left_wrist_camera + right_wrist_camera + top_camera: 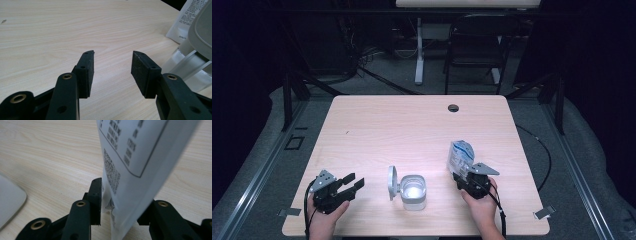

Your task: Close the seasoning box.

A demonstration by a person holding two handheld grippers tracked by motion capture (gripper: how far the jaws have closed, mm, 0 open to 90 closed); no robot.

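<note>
A white printed pouch [460, 156] stands up from my right gripper [463, 177], whose jaws are shut on its lower edge. In the right gripper view the pouch [140, 157] rises between the two black fingers [96, 195], its text and code panel facing the camera. A clear rectangular container [414, 191] with its round lid [392, 183] swung open to the left sits on the table between my two hands. My left gripper [353, 184] is open at the near left, pointing toward the container [190, 67], with nothing between its pads [87, 72].
The light wood table [412, 130] has a cable hole [453, 107] near its far edge. A black chair [477, 45] and a white table leg [419, 50] stand beyond it. Floor rails run along both sides.
</note>
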